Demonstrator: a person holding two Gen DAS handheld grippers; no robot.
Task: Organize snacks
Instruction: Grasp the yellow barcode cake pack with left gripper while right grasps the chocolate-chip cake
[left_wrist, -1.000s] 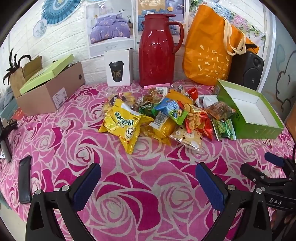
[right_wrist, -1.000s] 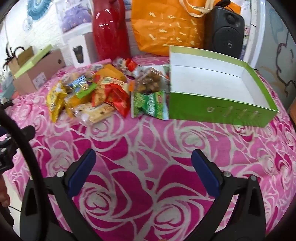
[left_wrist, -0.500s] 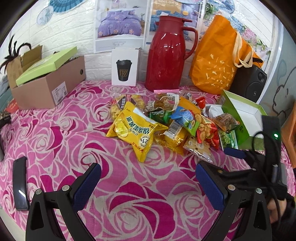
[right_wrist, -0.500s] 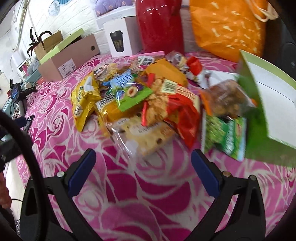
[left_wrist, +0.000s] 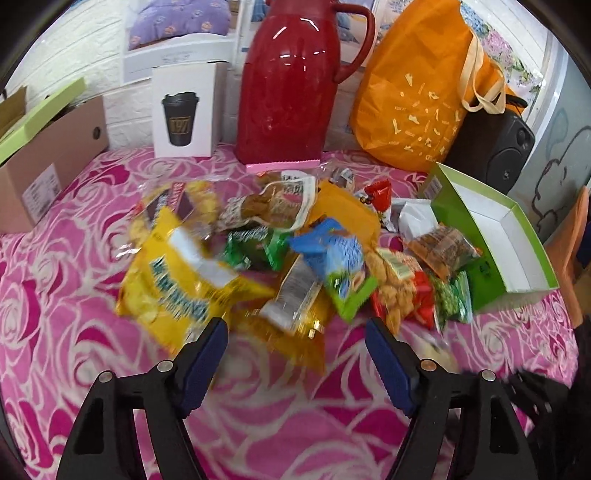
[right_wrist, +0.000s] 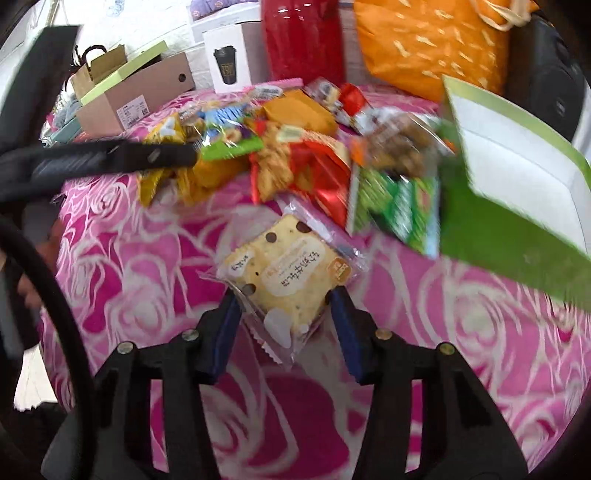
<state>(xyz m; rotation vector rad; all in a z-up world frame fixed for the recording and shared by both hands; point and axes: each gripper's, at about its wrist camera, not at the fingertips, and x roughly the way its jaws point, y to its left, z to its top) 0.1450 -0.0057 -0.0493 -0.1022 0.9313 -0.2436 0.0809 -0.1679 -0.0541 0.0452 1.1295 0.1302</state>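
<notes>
Right claw clamped on clear-wrapped pale chocolate-chip biscuit packet, near corner pinched, apparently for transfer to open green cardboard box. Left claw apart, empty, facing heap of mixed foil snack bags on rose-patterned table.

The left wrist camera sat low behind its own fingers, facing across the rose-patterned cloth toward the snack pile close ahead, with the red thermos and wall beyond. The right wrist camera looked from nearer the green box, tilted, close over a cracker packet. Both views shared the pile, box, thermos, orange bag and cardboard carton.
</notes>
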